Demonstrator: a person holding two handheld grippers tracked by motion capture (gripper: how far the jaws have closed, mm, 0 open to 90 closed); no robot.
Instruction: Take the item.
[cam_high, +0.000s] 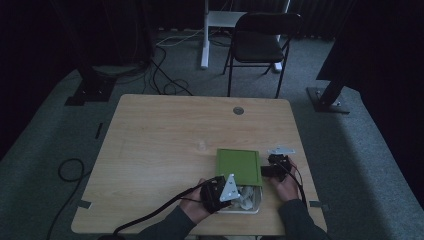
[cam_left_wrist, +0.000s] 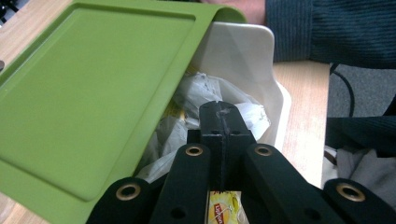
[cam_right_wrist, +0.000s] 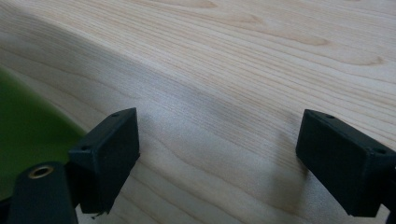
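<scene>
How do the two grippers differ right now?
The left gripper has its jaws shut, while the right gripper has its jaws wide apart. The left gripper sits over the white box of tea bags; the right gripper hovers over bare table beside the green lid. Both have black jaws.

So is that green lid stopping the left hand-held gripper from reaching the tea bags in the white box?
No. The green lid is slid aside and covers only part of the white box. The left hand-held gripper is already at the tea bags in the uncovered part, jaws shut.
</scene>
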